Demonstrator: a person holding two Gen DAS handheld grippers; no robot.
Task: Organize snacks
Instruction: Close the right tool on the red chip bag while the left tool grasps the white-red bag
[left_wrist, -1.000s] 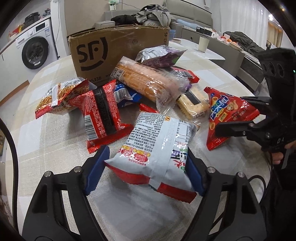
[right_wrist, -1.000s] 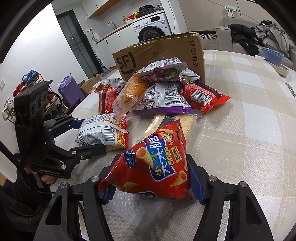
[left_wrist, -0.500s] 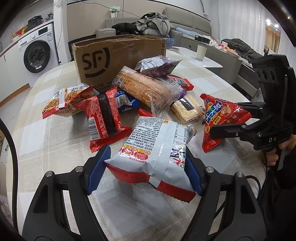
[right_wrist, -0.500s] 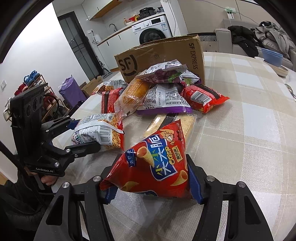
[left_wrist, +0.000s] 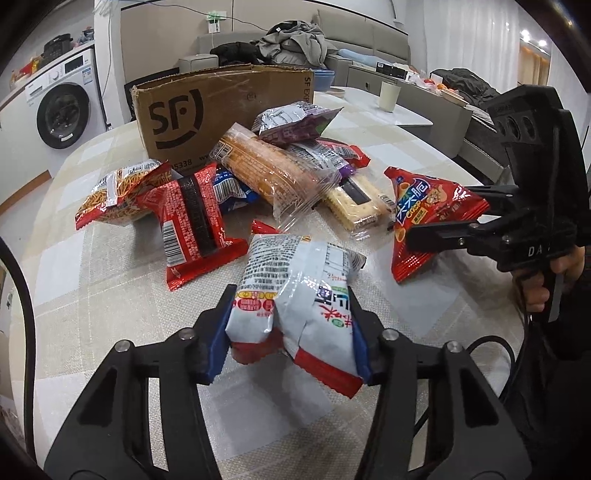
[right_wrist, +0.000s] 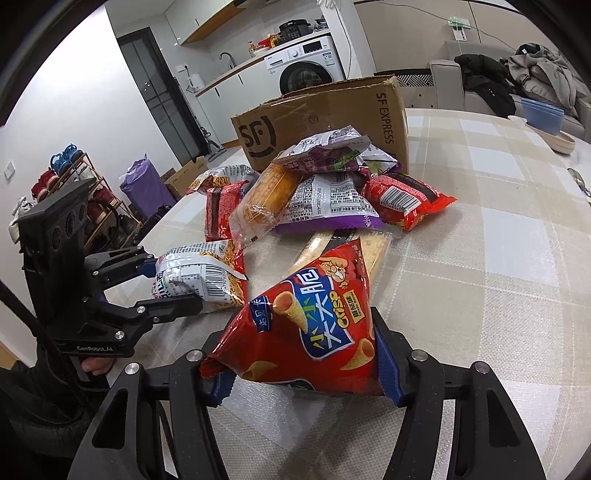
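Note:
My left gripper (left_wrist: 290, 328) is shut on a white-and-red noodle snack bag (left_wrist: 295, 288), squeezing it so it creases, just above the table; it also shows in the right wrist view (right_wrist: 201, 275). My right gripper (right_wrist: 306, 369) is shut on a red triangular crisp bag (right_wrist: 310, 325), which also shows in the left wrist view (left_wrist: 424, 218). A pile of snack packets (left_wrist: 266, 170) lies in front of a brown SF cardboard box (left_wrist: 221, 110); the box also shows in the right wrist view (right_wrist: 325, 122).
The table has a checked cloth (left_wrist: 55, 266). A cup (left_wrist: 389, 96) stands on a white side table beyond. A bowl (right_wrist: 557, 142) sits at the far right table edge. A washing machine (left_wrist: 62, 107) and sofa stand behind.
My left gripper has closed tighter, creasing the noodle bag, and both grippers have risen slightly with their bags. The pile has not moved.

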